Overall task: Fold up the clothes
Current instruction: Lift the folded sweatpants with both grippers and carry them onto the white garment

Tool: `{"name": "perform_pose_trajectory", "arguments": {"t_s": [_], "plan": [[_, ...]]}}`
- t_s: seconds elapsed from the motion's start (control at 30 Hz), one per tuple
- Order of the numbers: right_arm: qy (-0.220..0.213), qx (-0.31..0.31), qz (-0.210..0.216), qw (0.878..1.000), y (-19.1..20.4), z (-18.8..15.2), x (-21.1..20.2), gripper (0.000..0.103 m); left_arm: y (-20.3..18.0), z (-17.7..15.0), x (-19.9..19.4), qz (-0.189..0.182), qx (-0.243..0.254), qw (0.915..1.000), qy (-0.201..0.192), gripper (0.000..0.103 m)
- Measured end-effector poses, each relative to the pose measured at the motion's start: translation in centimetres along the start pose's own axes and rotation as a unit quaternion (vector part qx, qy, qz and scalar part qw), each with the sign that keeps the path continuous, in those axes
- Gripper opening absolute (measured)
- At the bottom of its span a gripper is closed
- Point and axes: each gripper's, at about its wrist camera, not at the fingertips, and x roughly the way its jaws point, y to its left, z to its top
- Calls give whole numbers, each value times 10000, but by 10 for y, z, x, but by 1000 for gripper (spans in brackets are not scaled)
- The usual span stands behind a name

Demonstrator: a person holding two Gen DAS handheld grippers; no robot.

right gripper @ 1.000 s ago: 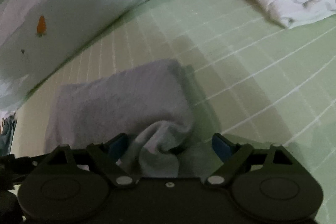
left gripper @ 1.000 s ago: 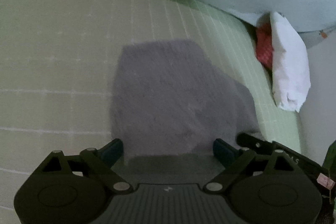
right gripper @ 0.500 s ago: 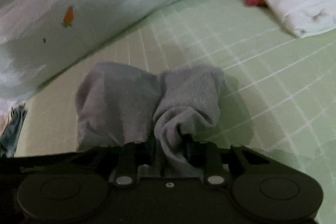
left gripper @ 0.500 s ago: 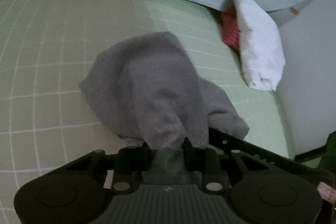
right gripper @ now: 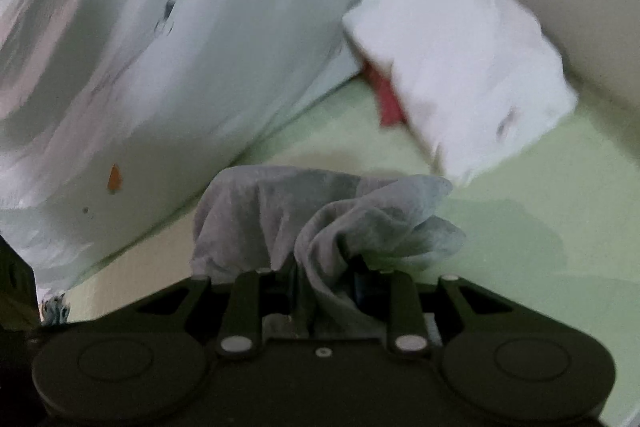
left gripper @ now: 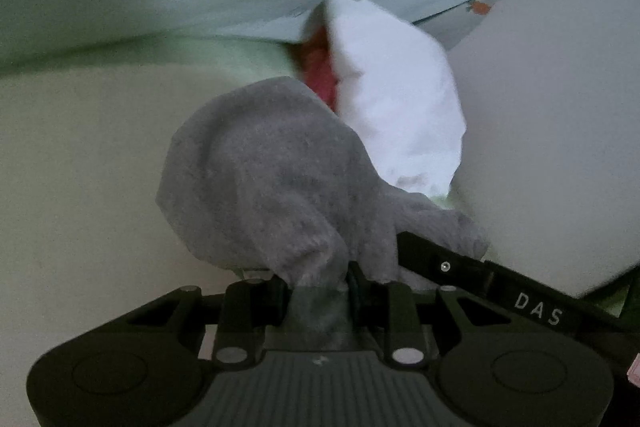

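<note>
A grey folded cloth (left gripper: 272, 179) hangs bunched from my left gripper (left gripper: 318, 277), which is shut on its near edge and holds it above the green checked bed sheet (left gripper: 80, 167). My right gripper (right gripper: 326, 277) is shut on the other end of the same grey cloth (right gripper: 320, 215). The right gripper's black body (left gripper: 480, 279) shows at the lower right of the left wrist view, close beside the left one. The cloth sags between the two grippers.
A folded white garment (left gripper: 396, 99) lies on a red one (left gripper: 320, 71) at the far right of the bed, also in the right wrist view (right gripper: 460, 67). A pale blue quilt with orange marks (right gripper: 180, 47) lies along the back. A wall (left gripper: 560, 127) is on the right.
Both grippers were open around the flat grey cloth a second ago. They closed on its near edge and have lifted it and carried it toward the white garment.
</note>
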Motion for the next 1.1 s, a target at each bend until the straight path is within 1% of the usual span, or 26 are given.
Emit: {"name": "perform_pose_trajectory", "arguments": {"t_s": [0.1,0.23,0.37,0.4,0.43,0.47,0.5,0.53,0.57,0.6,0.63,0.67,0.7,0.73,0.77,0.8,0.87,0.93,0.97,1.03,1.1], "plan": [[-233,-115,60,9996,-28,38,-1,26,-37,37,25,-81,231,9993,-291,30],[-708,-463,-59,9964,-55,105,5,26,-86,100,59,-150,520,9966,-629,30],[-1222,-924,-225,9879,-69,171,14,27,-117,157,92,-302,639,9924,-1011,31],[-1359,-1039,-300,9848,-74,186,20,27,-120,171,103,-291,577,9920,-1086,36],[-1457,-1087,-394,9826,-80,197,28,28,-121,181,115,-208,524,9918,-1151,44],[-1543,-1114,-493,9805,-86,207,37,32,-121,190,130,-28,547,9913,-1200,50],[-1565,-1106,-631,9794,-95,214,51,42,-119,197,146,218,622,9907,-1192,61],[-1568,-1086,-782,9785,-106,220,67,46,-115,200,159,481,651,9904,-1118,67],[-1434,-1017,-968,9797,-116,221,83,53,-109,201,170,673,638,9907,-1000,67],[-1256,-934,-1163,9808,-126,222,99,53,-102,202,182,857,622,9905,-877,68],[-1078,-850,-1358,9812,-137,222,116,53,-99,198,180,894,659,9900,-865,72],[-938,-785,-1453,9818,-144,220,125,52,-97,194,176,914,703,9896,-866,74],[-922,-735,-1473,9820,-149,216,128,55,-94,190,173,933,747,9890,-866,77],[-980,-698,-1483,9816,-152,210,127,60,-92,186,170,953,791,9885,-867,78],[-1042,-669,-1537,9803,-153,205,124,75,-89,181,166,972,835,9879,-868,79],[-1100,-642,-1605,9788,-153,199,120,83,-87,177,163,992,879,9874,-869,81],[-1191,-636,-1690,9763,-151,189,109,84,-82,168,157,1030,966,9861,-870,85],[-1233,-583,-1736,9753,-146,177,92,86,-77,160,150,1069,1054,9848,-872,89],[-1263,-521,-1754,9750,-145,177,86,87,-75,156,147,1089,1098,9841,-872,90],[-1348,-365,-1673,9760,-139,167,62,88,-80,140,132,1080,1243,9824,-879,91],[-1404,-254,-1546,9776,-134,151,38,92,-84,124,113,1145,1377,9794,-937,93]]}}
